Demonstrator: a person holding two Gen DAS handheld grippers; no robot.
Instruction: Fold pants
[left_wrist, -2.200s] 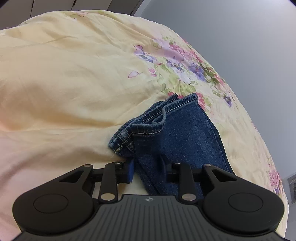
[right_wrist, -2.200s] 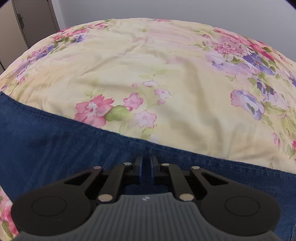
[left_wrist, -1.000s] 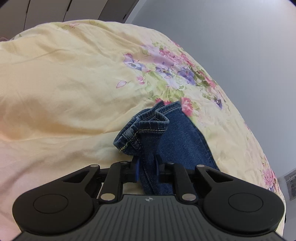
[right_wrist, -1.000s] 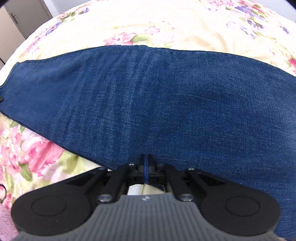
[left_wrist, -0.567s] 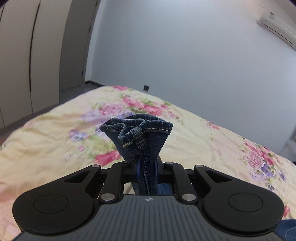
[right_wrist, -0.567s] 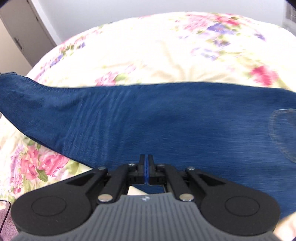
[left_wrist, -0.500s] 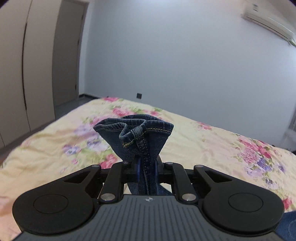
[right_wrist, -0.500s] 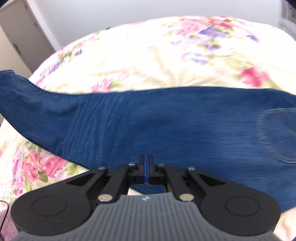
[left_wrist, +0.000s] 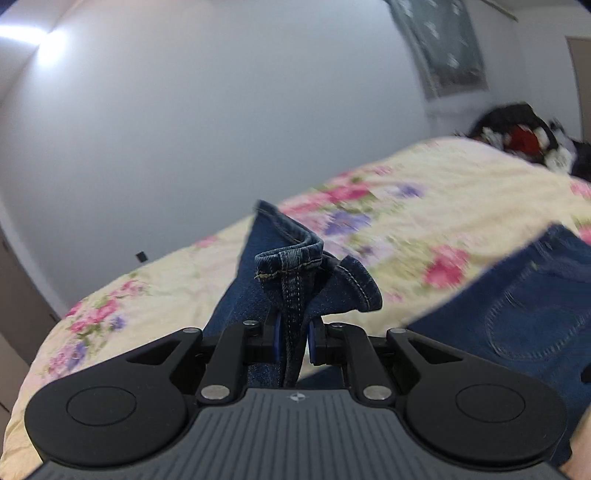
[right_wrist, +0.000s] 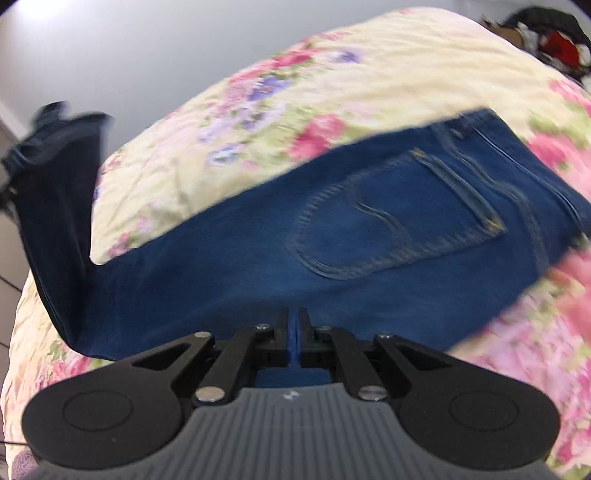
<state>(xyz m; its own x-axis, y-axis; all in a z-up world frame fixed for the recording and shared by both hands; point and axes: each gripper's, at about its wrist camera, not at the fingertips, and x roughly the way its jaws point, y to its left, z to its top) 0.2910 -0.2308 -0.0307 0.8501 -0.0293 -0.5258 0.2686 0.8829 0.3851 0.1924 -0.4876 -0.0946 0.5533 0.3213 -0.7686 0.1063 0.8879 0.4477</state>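
My left gripper (left_wrist: 291, 341) is clamped on the bunched hem of the dark blue denim pants (left_wrist: 295, 273), my right gripper (right_wrist: 293, 341) pinches their near edge, back pocket beyond, over the cream floral bedspread (right_wrist: 388, 59) below a pale grey wall (left_wrist: 221, 110).
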